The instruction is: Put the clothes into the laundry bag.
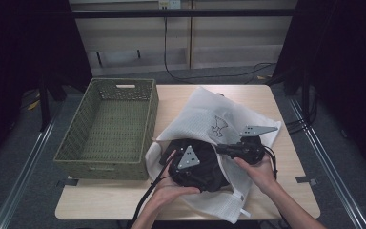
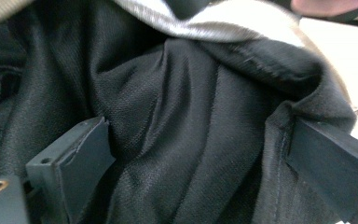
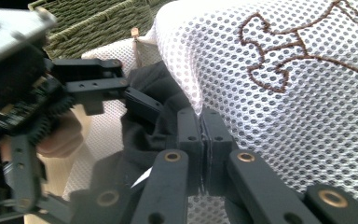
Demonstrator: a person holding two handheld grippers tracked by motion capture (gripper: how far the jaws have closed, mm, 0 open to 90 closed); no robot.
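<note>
A white mesh laundry bag (image 1: 209,117) with a brown embroidered figure lies on the wooden table (image 1: 276,191), its mouth towards the person. A black garment (image 1: 205,174) bulges in that mouth. My left gripper (image 1: 190,169) is pushed down into the garment. In the left gripper view its jaws stand wide apart and open (image 2: 196,140), with folds of black cloth (image 2: 182,93) between them but not pinched. My right gripper (image 3: 200,123) is shut on the rim of the mesh bag (image 3: 284,93) and holds the mouth up, beside the black garment (image 3: 144,135).
A green woven basket (image 1: 106,162) stands at the left of the table, close to the bag, and shows again in the right gripper view (image 3: 98,23). Bare tabletop lies to the right of the bag and along the front edge. Cables run across the floor behind the table.
</note>
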